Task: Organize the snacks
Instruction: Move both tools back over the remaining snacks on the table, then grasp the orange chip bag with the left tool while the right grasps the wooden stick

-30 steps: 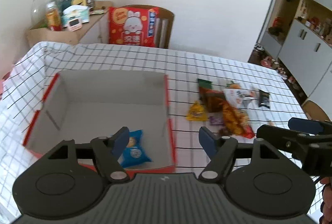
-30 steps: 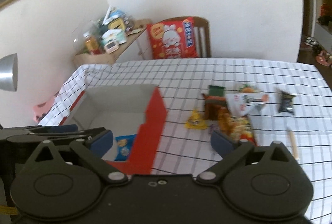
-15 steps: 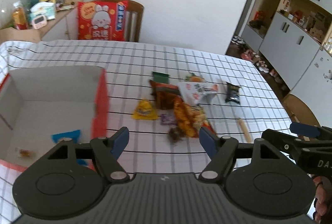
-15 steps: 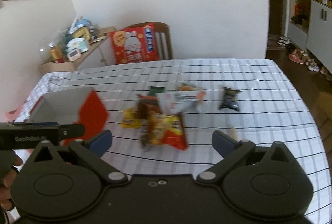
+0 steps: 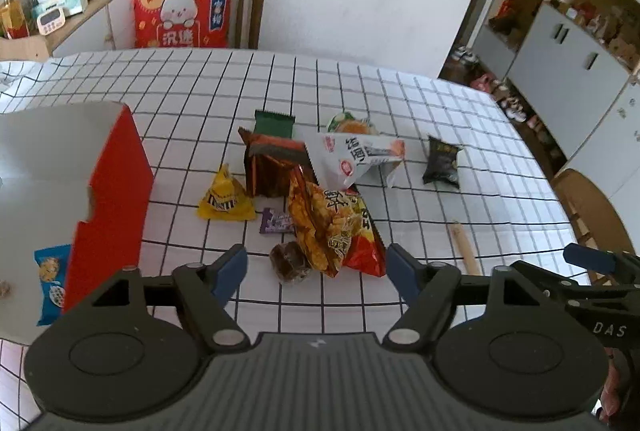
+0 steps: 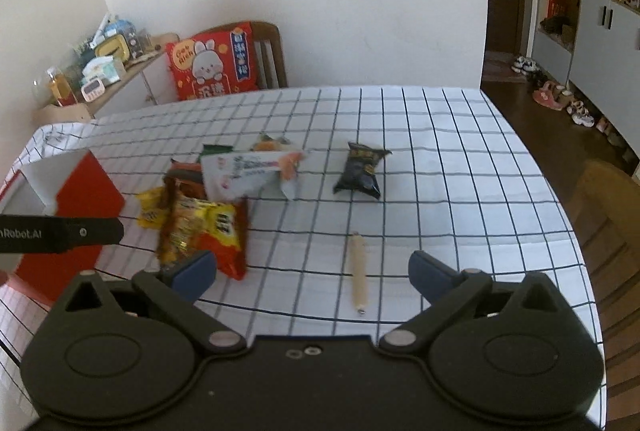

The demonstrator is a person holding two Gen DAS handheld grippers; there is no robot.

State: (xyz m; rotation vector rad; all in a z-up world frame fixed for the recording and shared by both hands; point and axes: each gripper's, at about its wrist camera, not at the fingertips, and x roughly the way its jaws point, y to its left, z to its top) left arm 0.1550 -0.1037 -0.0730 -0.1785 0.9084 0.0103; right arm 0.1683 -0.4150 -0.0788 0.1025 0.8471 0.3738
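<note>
The box [image 5: 108, 199] runs off the frame left of the left jaws, its wall hiding part of the blue packet [image 5: 50, 283]. The brown packet [image 5: 268, 167] lies half buried ahead; print on the snacks is unreadable.

Daylight is falling on white walls, a chair [image 6: 267, 52] (red cushion [image 6: 214, 61] leaning there) and grey cabinets [image 6: 604, 43]

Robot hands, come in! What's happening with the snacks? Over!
Left gripper open, empty, above the snack pile. Right gripper open, empty, over the thin stick. One blue packet in the box. Nothing blocking.
</note>
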